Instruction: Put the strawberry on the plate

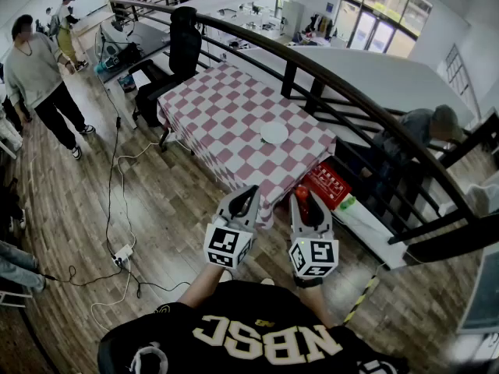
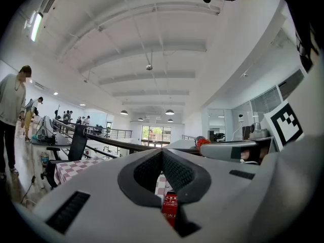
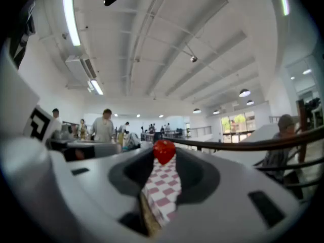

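A small red strawberry (image 3: 164, 151) is pinched at the tips of my right gripper (image 3: 164, 155), which is shut on it. In the head view the strawberry (image 1: 301, 194) shows as a red spot at the right gripper (image 1: 302, 199), held in the air short of the table's near corner. The white plate (image 1: 274, 133) lies on the red-and-white checkered table (image 1: 226, 100), near its right edge. My left gripper (image 1: 251, 190) is held beside the right one. Its jaws meet at the tips with nothing between them (image 2: 162, 154). The strawberry (image 2: 203, 142) also shows to its right.
A black railing (image 1: 343, 80) curves behind the table. A red box (image 1: 326, 184) stands on the floor by the table's near corner. A black chair (image 1: 183, 41) is at the far end. Cables and a power strip (image 1: 122, 253) lie on the wooden floor. People (image 1: 35, 76) stand at left.
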